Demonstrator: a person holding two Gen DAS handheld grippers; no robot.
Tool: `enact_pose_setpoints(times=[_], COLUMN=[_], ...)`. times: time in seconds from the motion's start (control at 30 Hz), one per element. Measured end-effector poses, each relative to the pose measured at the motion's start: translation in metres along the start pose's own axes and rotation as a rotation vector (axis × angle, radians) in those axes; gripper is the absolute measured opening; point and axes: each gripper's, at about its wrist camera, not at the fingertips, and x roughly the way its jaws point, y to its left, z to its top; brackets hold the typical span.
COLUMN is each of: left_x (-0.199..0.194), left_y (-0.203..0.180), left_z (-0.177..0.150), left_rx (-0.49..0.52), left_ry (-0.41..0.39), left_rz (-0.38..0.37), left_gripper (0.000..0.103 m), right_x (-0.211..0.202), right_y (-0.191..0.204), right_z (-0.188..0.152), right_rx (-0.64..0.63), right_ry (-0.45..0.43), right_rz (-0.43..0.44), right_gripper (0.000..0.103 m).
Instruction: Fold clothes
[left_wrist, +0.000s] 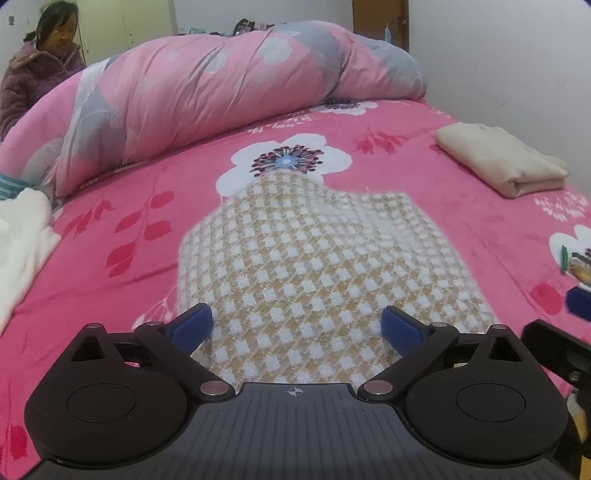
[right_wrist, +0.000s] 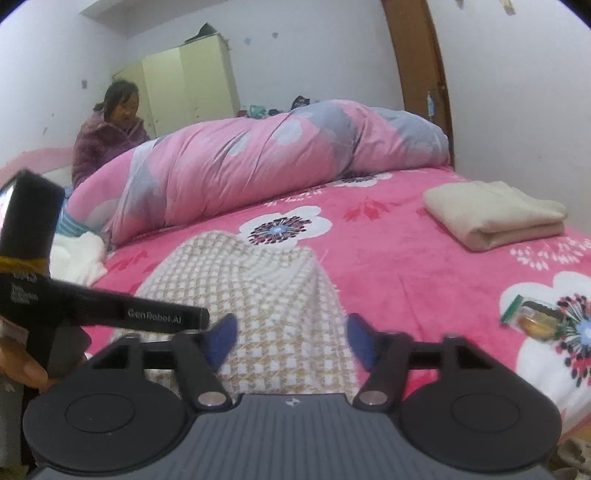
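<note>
Because the checked garment (left_wrist: 314, 280) lies folded on the pink bed (left_wrist: 110, 295) directly ahead of both claws, its long axis running away from them toward the rolled quilt (left_wrist: 221, 92), either hand could reach its near edge; the left claw (left_wrist: 297, 325) is spread wide over that edge, pinching nothing, and the right claw (right_wrist: 291, 339) is likewise spread and empty. A beige folded garment (left_wrist: 502, 162) rests well apart on the right, beside a small plastic packet (right_wrist: 532, 317) whose contents I cannot tell

Home bedroom: bed (left_wrist: 406, 122), rolled quilt (left_wrist: 221, 96), wardrobe (right_wrist: 188, 85).
</note>
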Motion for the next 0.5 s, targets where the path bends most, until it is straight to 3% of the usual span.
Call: enact_pose_setpoints(times=[0.13, 0.5], left_x=[0.001, 0.003], left_y=[-0.002, -0.006], left_z=[0.000, 0.000], left_rx=[-0.004, -0.002], left_ry=[0.002, 0.007], left_rz=[0.011, 0.025], left_gripper=[0.100, 0.102], right_x=[-0.004, -0.012], right_y=[-0.001, 0.006], right_z=[0.000, -0.012], right_rx=[-0.009, -0.104], right_ry=[-0.017, -0.029], right_rz=[-0.029, -0.078], right_gripper=[0.101, 0.103])
